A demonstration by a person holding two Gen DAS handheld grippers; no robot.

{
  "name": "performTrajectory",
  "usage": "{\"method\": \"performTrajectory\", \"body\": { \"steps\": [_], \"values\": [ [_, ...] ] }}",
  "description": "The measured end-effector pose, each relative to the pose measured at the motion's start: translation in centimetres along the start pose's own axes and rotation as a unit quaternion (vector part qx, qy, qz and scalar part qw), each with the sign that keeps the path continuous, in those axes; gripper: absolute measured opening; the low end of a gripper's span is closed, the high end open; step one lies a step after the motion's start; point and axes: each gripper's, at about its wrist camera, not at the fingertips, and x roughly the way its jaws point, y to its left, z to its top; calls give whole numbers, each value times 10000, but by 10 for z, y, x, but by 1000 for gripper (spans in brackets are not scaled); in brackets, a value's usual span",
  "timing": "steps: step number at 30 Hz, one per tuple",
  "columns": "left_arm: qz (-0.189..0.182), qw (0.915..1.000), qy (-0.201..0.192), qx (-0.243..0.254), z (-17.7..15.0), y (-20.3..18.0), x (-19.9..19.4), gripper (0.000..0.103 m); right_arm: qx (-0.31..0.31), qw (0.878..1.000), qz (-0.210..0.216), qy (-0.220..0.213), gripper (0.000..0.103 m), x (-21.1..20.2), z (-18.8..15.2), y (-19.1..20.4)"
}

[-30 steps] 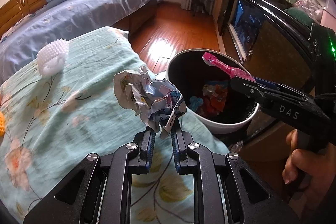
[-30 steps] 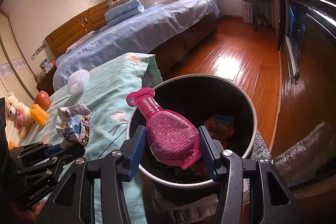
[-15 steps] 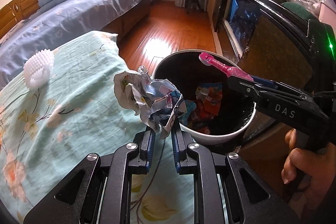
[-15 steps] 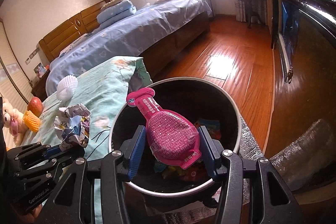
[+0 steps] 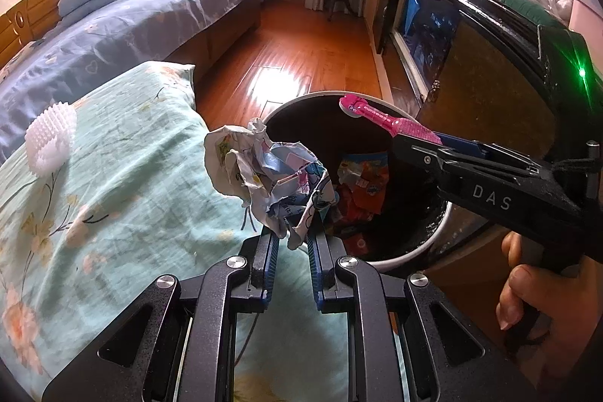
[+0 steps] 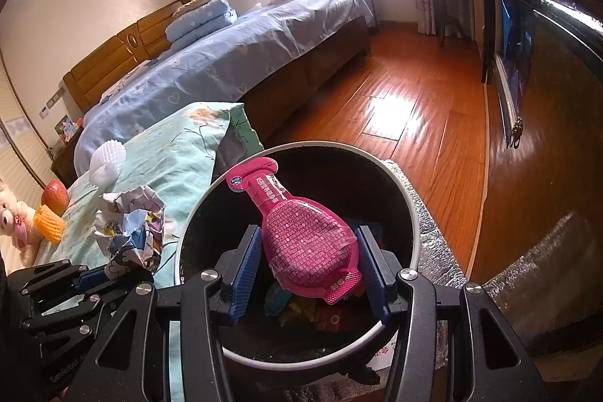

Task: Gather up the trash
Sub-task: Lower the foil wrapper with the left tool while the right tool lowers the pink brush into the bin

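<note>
Trash is being carried over the bin (image 6: 410,213): a crumpled wrapper (image 5: 264,172), light and springy, is being pinched at its lower tail by the left gripper (image 5: 293,247), while a pink pouch (image 6: 311,243), seemingly slick and pliable, is being squeezed across its belly by the right gripper (image 6: 307,274).

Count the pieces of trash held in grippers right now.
2: a crumpled wrapper in the left gripper, at the bin's edge, and a pink pouch in the right gripper, over the bin.

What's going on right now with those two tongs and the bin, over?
Left tongs clamped on crumpled wrapper, beside bin. Right tongs gripping pink pouch over bin. Nothing blocking.
</note>
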Motion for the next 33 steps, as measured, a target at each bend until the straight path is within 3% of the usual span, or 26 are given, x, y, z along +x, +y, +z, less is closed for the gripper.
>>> {"method": "performTrajectory", "body": {
  "steps": [33],
  "values": [
    [-35,9999,77,103,8,-5,8,14,110,9998,119,112,51,9,12,-13]
  ]
}}
